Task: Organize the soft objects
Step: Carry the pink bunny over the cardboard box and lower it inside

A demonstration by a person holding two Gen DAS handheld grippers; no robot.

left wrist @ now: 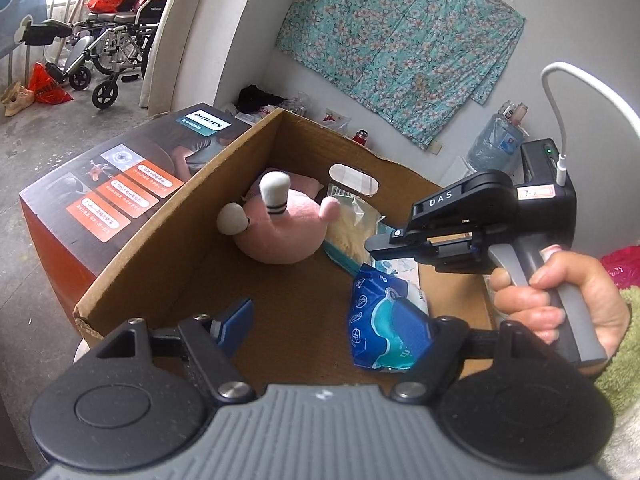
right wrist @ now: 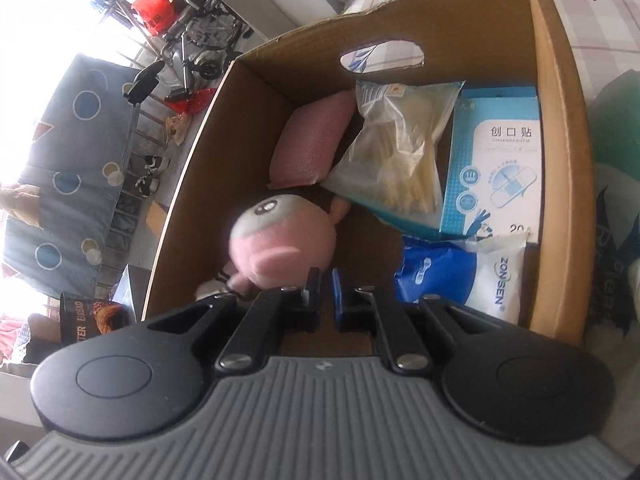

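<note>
Both grippers hang over the open box (right wrist: 560, 184), and nearly everything soft looks already packed — so I judge this the tail of a placing step, with hands free to go for the next item.

The left gripper (left wrist: 320, 320) has its jaws apart and nothing between them; one pad sits just in front of the blue pack (left wrist: 380, 320) without clamping it. The right gripper (right wrist: 326, 300) has its jaws together and empty, poised above the box floor beside the plush (right wrist: 280, 248). In the left view the right gripper (left wrist: 374, 245) is seen from the side, held by a hand (left wrist: 560, 300) near the box's right wall.

Inside the box, counted:
- one pink plush, lying near the left wall, blurred in the right view
- one pink sponge (right wrist: 312, 144), in the far left corner
- one clear bag (right wrist: 396, 160) of pale sticks, against the far wall under the handle hole
- one plaster carton (right wrist: 496, 160), along the right wall
- one blue pack, at the near right corner, with a white ZONSEN pack (right wrist: 500, 276) touching it

Next, I judge, both grippers must lift clear of the box walls and find whatever soft thing remains outside — none is plainly in view, though green cloth (left wrist: 624, 360) shows at the right edge.
</note>
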